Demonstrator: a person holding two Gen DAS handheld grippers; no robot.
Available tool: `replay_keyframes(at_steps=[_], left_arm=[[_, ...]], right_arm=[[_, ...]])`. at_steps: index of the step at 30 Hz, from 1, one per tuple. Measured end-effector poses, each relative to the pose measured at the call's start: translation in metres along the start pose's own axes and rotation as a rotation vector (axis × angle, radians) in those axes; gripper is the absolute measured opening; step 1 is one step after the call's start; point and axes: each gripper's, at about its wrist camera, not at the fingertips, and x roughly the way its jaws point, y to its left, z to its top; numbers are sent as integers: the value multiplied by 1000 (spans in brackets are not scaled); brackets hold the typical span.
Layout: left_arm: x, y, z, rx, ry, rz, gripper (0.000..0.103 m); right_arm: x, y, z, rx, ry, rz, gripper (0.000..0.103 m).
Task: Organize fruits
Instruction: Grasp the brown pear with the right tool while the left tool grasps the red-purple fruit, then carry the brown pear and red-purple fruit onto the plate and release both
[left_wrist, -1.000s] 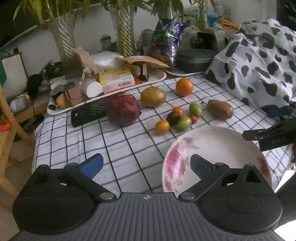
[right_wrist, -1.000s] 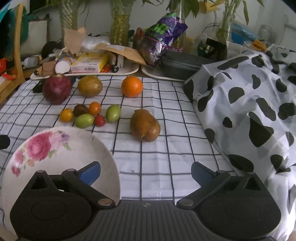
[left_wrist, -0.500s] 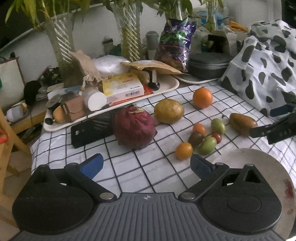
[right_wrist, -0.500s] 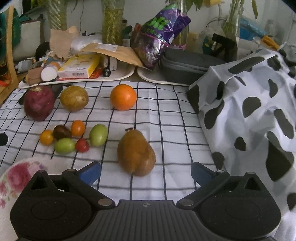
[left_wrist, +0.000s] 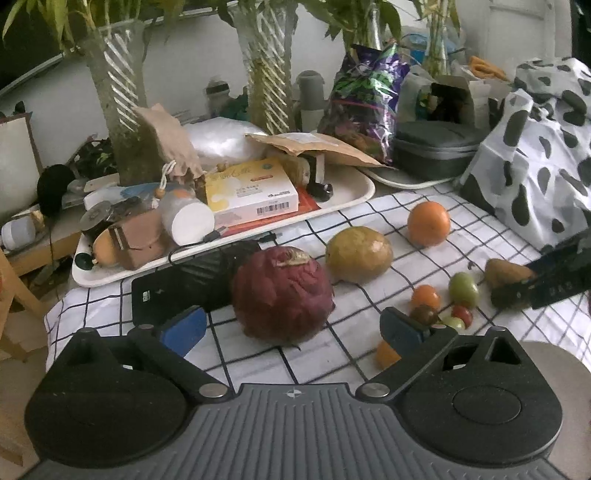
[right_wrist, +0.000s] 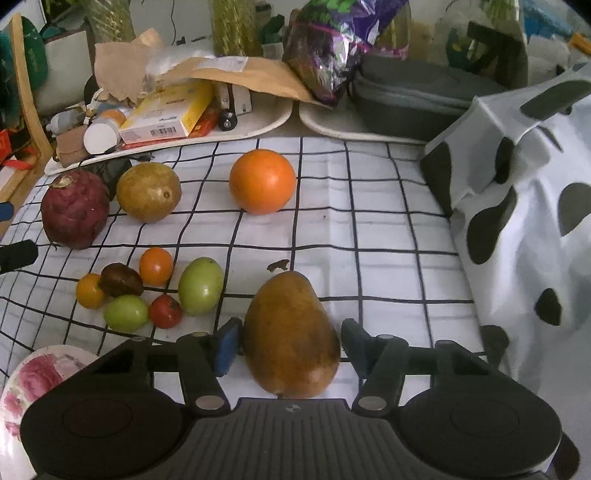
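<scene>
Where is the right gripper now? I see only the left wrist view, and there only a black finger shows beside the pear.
Observer: The right gripper straddles the pear, with one finger on each side of it.
Operator: Does it hold the pear already?
Observer: Not yet, I think. The jaws have just been closing, but a thin gap shows between the pear and the right pad.
Operator: Is the plate near?
Observer: Yes. The plate, with pink flowers on it, lies just left of that gripper.
</scene>
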Motion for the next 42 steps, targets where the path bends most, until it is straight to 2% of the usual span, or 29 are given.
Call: replay_keyframes(at_steps=[1,6,7,8,9,14,20,23,29,35,42], left_arm=[[2,1,1,-5,-2,-3,102],[17,9,5,-39,5,-27,101],[19,9,5,-39,8,-28,99],[22,10,6,-37,11,-29,89],[26,11,6,-33,19,-29,85],[39,13,9,-15,23,-20,85],[55,14,10,-30,44,-33,84],[61,17,9,-39,57,-47,77],[57,19,11,-56,66,-55,69],[45,19,11,-37,69,-39,68],[13,11,11,-2,36,-65,68]], right_arm=[[0,1,0,-10,-3,-1,55],[0,4,2,-31,-2,-11,52],[-2,4,2,-37,-9,-12,52],[-3,4,3,-40,-18,-14,52],[-6,4,4,-44,-33,-20,52],[-15,-1,11,-16,-84,-30,52],[-18,-2,16,-1,-105,-27,52],[-18,0,17,-7,-107,-25,52],[-21,0,18,-1,-124,-30,52],[-28,3,17,-10,-145,-22,52],[-42,8,12,-3,-172,0,52]])
